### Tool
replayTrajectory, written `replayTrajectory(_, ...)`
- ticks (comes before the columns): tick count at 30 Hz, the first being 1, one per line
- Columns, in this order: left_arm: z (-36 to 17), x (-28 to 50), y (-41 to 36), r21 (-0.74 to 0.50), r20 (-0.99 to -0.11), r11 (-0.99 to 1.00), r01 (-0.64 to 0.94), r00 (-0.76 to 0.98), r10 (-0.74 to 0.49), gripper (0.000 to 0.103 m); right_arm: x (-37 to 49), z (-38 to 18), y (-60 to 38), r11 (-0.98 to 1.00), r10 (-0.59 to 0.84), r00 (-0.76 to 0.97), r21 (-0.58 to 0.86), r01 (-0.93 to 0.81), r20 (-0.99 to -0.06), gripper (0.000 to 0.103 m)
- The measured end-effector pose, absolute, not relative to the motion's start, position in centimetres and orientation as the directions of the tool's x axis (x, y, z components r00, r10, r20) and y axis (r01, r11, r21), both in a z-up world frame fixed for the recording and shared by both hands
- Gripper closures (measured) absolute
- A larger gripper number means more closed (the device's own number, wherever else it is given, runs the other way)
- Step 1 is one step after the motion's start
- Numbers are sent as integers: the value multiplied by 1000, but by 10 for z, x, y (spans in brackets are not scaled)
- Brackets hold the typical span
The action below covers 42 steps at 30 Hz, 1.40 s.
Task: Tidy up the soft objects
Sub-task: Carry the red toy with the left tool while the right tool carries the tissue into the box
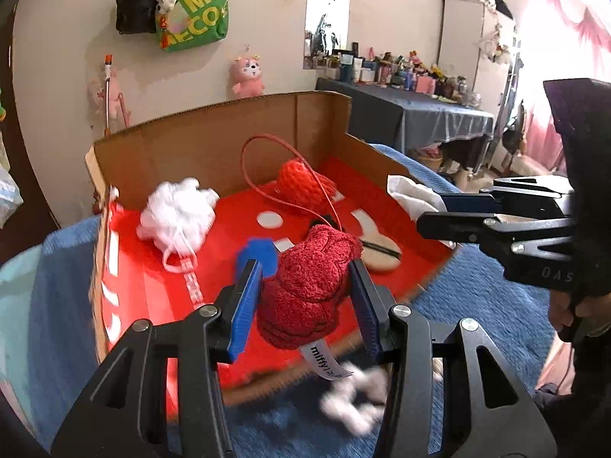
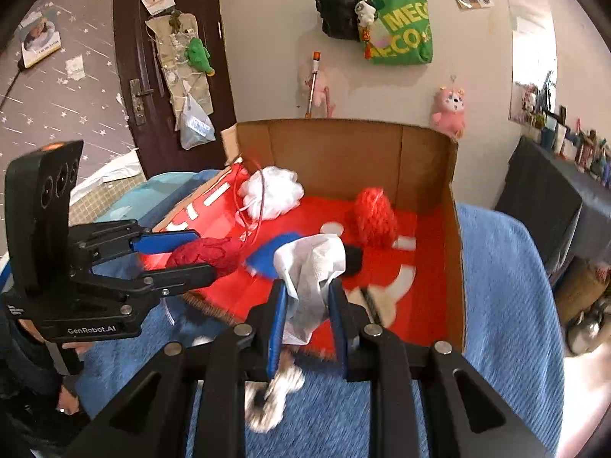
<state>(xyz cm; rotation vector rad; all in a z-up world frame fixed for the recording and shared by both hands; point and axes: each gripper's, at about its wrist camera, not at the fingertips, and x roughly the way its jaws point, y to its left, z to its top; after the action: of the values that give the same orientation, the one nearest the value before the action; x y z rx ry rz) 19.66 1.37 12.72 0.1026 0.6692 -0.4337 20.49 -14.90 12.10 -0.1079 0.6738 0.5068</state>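
Observation:
My left gripper [image 1: 305, 286] is shut on a dark red terry plush [image 1: 309, 286] with a white label, held above the near edge of an open cardboard box [image 1: 214, 141] with a red floor. The same plush [image 2: 208, 253] shows between the left gripper's fingers [image 2: 164, 242] in the right wrist view. My right gripper [image 2: 307, 297] is shut on a crumpled white cloth [image 2: 313, 267], also seen as white cloth [image 1: 412, 192] at the right gripper [image 1: 431, 213]. Inside the box lie a white mesh puff [image 1: 177, 212], a red knitted ball [image 1: 301, 183] and a blue piece [image 1: 259, 253].
The box sits on a blue blanket [image 2: 508, 286]. A small white and dark soft thing [image 1: 355, 397] lies blurred on the blanket below my grippers. A thin red cord [image 1: 267, 160] loops inside the box, near a beige sole-shaped piece [image 1: 382, 253]. A draped table [image 1: 420, 114] stands behind.

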Motion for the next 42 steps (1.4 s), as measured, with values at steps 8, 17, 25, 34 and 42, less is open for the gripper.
replayTrajectory(8, 130, 273, 2, 30, -689, 916, 401, 672, -272, 59, 272, 117, -134, 896, 285, 627, -31, -443, -725, 79)
replayTrajectory(17, 108, 345, -14, 36, -774, 923, 384, 595, -218, 59, 327, 87, -125, 894, 136, 501, -112, -435, -855, 78)
replayTrajectory(25, 84, 374, -24, 65, -817, 929, 364, 554, -160, 59, 350, 71, -121, 888, 49, 432, -159, -431, -901, 78)
replayTrajectory(34, 72, 386, -28, 78, -838, 930, 358, 529, -133, 58, 362, 52, -120, 883, -6, 375, -181, -434, -927, 78)
replayTrajectory(42, 67, 394, -29, 65, -845, 938, 339, 519, -129, 56, 366, 44, -119, 880, -19, 367, -190, -436, -930, 77)
